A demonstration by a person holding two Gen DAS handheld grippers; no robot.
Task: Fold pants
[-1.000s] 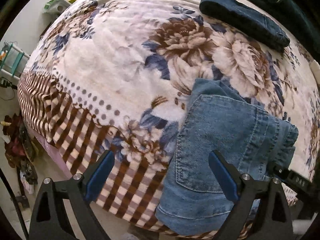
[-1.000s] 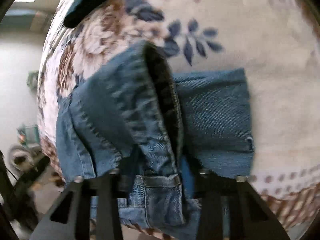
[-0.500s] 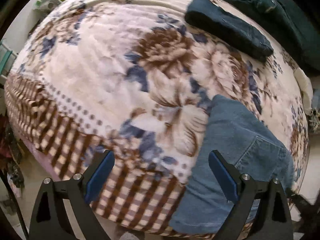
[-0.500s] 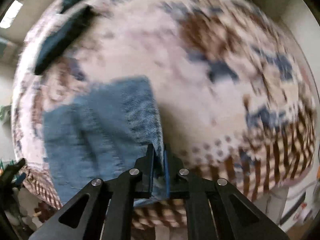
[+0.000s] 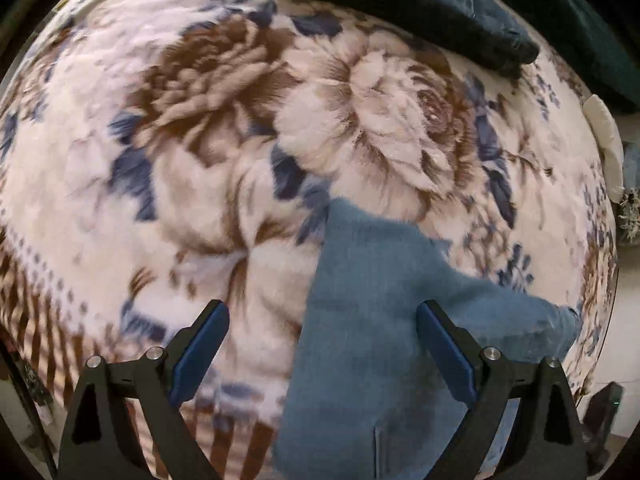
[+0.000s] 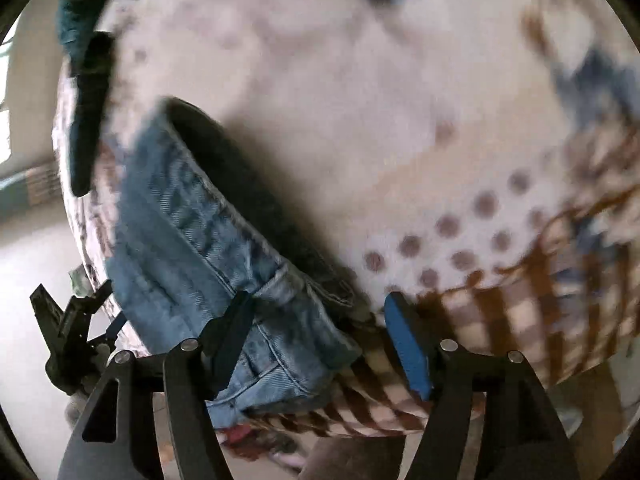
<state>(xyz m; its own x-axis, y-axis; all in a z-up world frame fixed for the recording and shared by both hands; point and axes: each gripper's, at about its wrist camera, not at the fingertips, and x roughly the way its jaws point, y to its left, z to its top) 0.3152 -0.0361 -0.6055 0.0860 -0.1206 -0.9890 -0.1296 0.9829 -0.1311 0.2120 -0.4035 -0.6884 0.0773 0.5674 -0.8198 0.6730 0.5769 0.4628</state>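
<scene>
Blue jeans lay folded compact on the floral blanket; left gripper gaped empty, right gripper had just opened, releasing the waistband; only tidying seemingly remained.

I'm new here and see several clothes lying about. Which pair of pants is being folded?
Look at the flowered blanket covering the bed. Near its checked edge lie the light blue jeans, folded. The dark pants farther back are nearly black; these are faded denim.

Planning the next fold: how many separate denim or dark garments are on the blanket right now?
3: light blue jeans folded near the blanket's front edge, folded dark navy pants at the far side, and a dark teal garment beyond them. More may lie out of frame.
</scene>
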